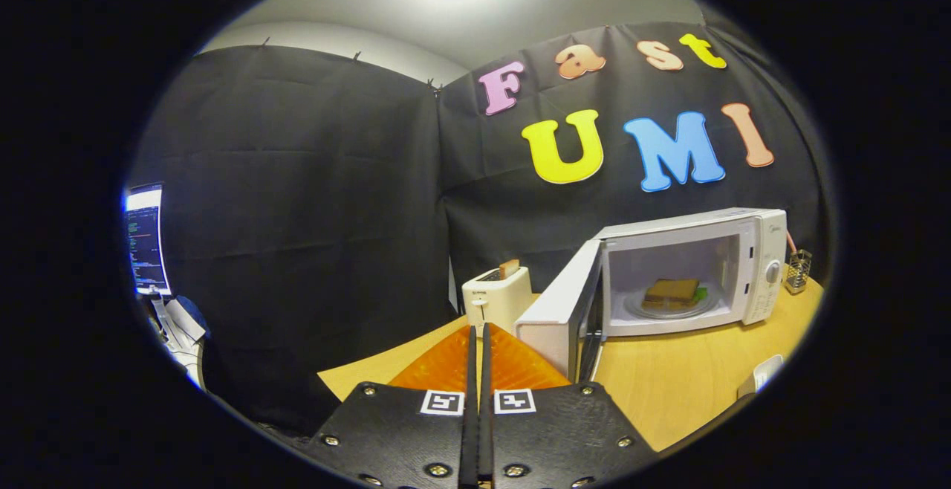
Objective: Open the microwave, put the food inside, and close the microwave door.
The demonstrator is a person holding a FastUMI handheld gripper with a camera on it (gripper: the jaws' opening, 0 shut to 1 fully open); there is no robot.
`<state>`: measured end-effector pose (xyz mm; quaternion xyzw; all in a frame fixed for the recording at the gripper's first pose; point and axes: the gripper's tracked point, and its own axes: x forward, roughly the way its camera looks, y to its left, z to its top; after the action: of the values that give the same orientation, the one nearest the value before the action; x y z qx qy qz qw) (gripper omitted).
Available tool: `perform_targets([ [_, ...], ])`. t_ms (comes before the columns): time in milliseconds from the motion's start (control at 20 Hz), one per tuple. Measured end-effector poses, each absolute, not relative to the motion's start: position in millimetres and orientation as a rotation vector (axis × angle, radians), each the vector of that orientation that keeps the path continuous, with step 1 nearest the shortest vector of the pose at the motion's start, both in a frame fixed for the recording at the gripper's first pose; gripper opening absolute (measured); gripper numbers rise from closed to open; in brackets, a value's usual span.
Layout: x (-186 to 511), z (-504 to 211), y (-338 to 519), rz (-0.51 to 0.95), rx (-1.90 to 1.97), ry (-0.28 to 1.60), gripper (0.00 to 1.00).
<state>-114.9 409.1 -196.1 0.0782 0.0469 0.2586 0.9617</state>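
Gripper (478, 333) is clenched, fingers pressed together with nothing between them, tips over an orange mat (513, 366) on the wooden table (683, 385). Microwave (691, 273) sits at about 2 o'clock from the fingertips, well beyond them; its door (561, 311) is swung wide open to the left, near edge just right of the fingers, and the food (671, 292) (a sandwich) lies on the glass turntable (672, 307) inside the cavity. White toaster (496, 296) with a slice sticking up sits at 12 o'clock just beyond the tips, left of the door; a small wire holder (799, 270) stands right of the microwave.
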Motion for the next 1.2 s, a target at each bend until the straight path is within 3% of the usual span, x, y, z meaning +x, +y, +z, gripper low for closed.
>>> perform_targets([
  [450, -103.7, -193.6, 306.1, 0.372, 0.210, 0.090, 0.01],
  [1200, -14.5, -197.7, 162.5, 0.073, 0.192, 0.090, 0.01],
])
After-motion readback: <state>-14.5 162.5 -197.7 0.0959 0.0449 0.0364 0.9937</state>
